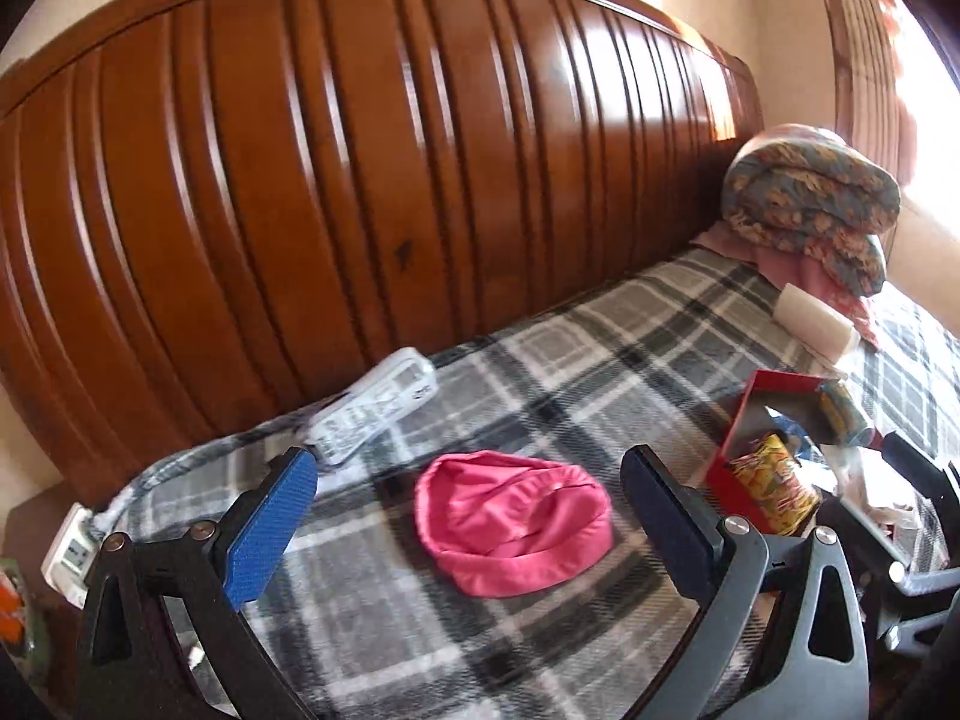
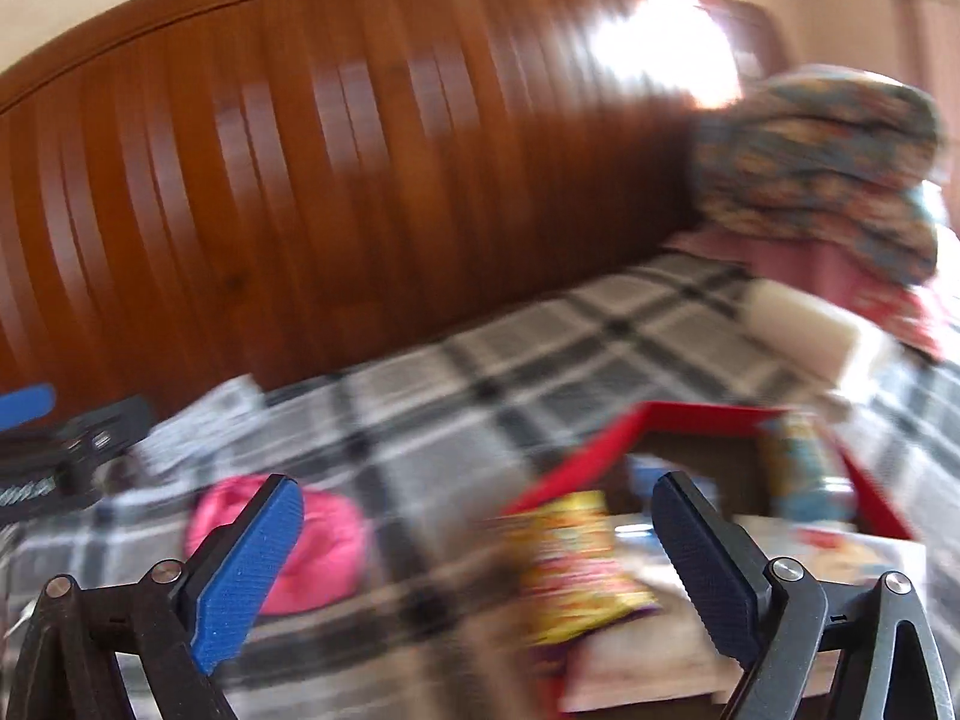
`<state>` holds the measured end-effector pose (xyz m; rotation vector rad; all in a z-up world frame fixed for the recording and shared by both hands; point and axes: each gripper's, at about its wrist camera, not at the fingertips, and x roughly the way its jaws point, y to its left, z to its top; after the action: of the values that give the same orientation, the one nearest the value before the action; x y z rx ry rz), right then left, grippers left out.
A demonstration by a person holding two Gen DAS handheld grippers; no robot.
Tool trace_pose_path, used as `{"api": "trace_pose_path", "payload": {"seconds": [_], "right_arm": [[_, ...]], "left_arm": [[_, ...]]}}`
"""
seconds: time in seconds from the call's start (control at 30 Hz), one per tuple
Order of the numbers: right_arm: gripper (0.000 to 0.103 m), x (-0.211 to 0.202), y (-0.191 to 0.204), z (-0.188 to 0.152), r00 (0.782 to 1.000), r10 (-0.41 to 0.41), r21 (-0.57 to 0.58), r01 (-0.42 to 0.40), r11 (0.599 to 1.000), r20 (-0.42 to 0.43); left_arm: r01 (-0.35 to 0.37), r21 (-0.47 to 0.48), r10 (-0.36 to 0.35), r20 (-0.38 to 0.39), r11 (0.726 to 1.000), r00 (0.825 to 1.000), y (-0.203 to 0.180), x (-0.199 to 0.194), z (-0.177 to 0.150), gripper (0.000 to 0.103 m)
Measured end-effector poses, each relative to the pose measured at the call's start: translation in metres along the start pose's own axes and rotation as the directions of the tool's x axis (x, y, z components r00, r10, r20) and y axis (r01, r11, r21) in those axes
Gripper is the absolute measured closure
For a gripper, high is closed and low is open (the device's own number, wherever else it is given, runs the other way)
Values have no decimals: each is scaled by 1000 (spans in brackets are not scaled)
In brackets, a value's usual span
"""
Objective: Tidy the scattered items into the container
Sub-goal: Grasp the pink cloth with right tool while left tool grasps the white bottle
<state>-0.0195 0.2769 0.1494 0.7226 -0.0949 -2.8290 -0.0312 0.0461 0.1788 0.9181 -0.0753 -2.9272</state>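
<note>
A pink cloth cap (image 1: pixel 516 525) lies on the plaid bed cover, between the fingers of my open, empty left gripper (image 1: pixel 474 492); whether they touch it I cannot tell. A clear packet with white contents (image 1: pixel 375 405) lies beyond it by the headboard. The red-walled box (image 1: pixel 771 414) at right holds a yellow patterned packet (image 1: pixel 774 483) and a blue-yellow can (image 1: pixel 843 414). In the blurred right wrist view, my open, empty right gripper (image 2: pixel 480 534) hovers before the box (image 2: pixel 690 414), the yellow packet (image 2: pixel 576 564) between its fingers. The pink cap (image 2: pixel 312 540) lies left.
A tall wooden headboard (image 1: pixel 360 180) backs the bed. A rolled floral quilt (image 1: pixel 810 192) and a white roll (image 1: pixel 819 321) lie at the far right. A white device (image 1: pixel 69 558) sits at the left bed edge.
</note>
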Motion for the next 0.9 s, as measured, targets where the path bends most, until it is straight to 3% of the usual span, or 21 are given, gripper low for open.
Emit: {"api": "trace_pose_path", "payload": {"seconds": [0.1,0.23,0.33,0.4,0.43,0.47,0.5,0.57,0.63,0.77,0.9], "right_arm": [[0,30,54,-15,999,40,-117,-43,992,-21],[0,87,111,-40,993,-32,-266,0,964,-114],[0,123,138,-52,996,-30,-333,2,943,-80],[0,157,152,-57,996,-35,-366,3,931,-81],[0,182,158,-63,989,-62,-392,5,920,-131],[0,214,161,-70,961,-130,-414,17,910,-245],[1,231,155,-71,942,-128,-374,2,928,-311],[0,240,131,-64,929,-25,-209,-57,976,-370],[0,242,119,-64,926,34,-137,-92,986,-376],[0,242,129,-68,929,-30,-209,-51,977,-368],[0,244,126,-68,928,-14,-190,-61,980,-371]], "left_arm": [[-37,-57,37,-1,998,999,37,-6,-19,0],[-31,-125,24,-54,992,998,77,4,-45,0],[-13,-162,-8,-131,987,991,96,23,-68,0],[2,-167,-39,-215,986,976,106,45,-85,0],[4,-169,-46,-247,986,968,110,54,-92,0],[4,-172,-50,-263,985,964,111,61,-97,0],[1,-175,-48,-264,985,963,111,66,-100,0],[-5,-170,-37,-247,985,968,118,73,-102,0],[-4,-135,-27,-224,991,974,119,80,-98,0],[-32,10,33,-156,999,987,109,99,-81,0],[-23,131,35,-89,991,995,93,123,-61,0]]}}
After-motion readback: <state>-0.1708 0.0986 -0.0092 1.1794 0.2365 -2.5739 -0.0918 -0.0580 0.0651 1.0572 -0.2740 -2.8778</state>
